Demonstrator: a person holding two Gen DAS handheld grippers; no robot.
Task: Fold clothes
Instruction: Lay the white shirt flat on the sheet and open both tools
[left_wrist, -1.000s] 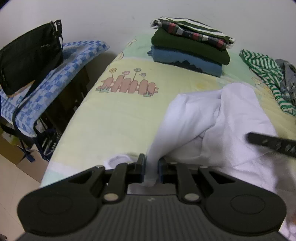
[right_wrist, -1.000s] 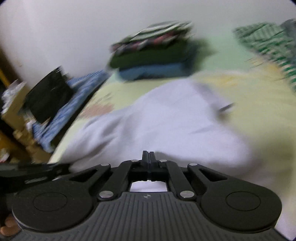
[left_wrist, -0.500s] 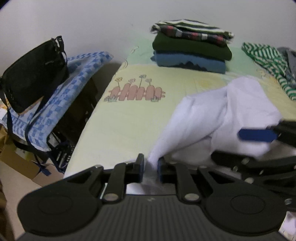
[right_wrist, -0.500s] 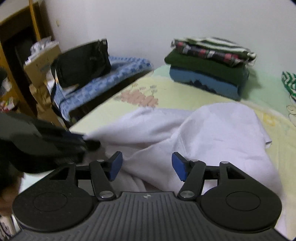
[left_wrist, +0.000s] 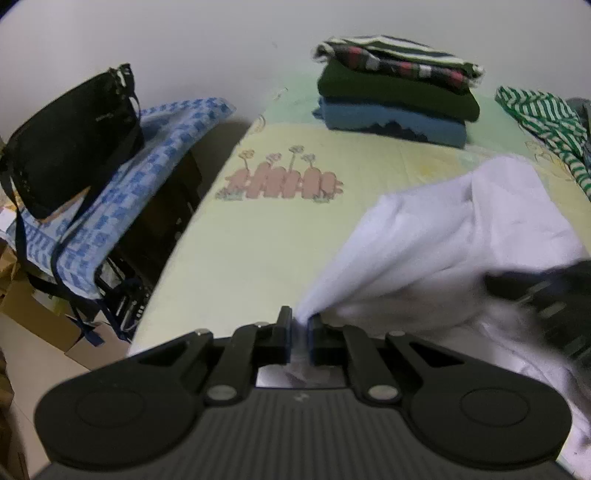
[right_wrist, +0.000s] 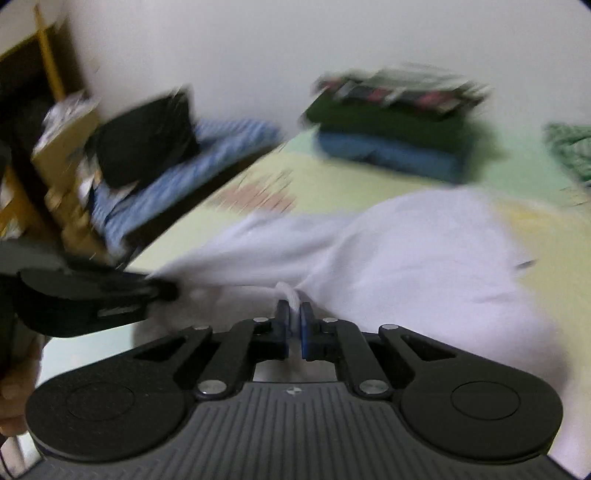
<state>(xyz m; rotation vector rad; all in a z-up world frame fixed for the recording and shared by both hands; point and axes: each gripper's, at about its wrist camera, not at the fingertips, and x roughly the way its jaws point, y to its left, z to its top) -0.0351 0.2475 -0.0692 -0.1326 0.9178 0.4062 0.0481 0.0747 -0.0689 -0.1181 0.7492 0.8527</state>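
Note:
A white garment (left_wrist: 454, 236) lies crumpled on the pale yellow bed sheet (left_wrist: 258, 236). My left gripper (left_wrist: 299, 321) is shut on a pinched edge of it at the garment's near left side. In the right wrist view the same white garment (right_wrist: 406, 251) spreads ahead, and my right gripper (right_wrist: 294, 312) is shut on a bunched fold of it. The left gripper's black body (right_wrist: 85, 295) shows blurred at the left of that view. The right gripper appears as a dark blur (left_wrist: 546, 295) at the right of the left wrist view.
A stack of folded clothes (left_wrist: 395, 96) sits at the far end of the bed by the wall. A green striped garment (left_wrist: 546, 122) lies far right. A black bag (left_wrist: 70, 140) rests on a blue checked cloth (left_wrist: 122, 206) left of the bed. Cardboard boxes (left_wrist: 33, 314) stand on the floor.
My right gripper, open half a second ago, has closed on a fold of the white garment. The left gripper keeps its hold. Both views have shifted, and the right view is blurred.

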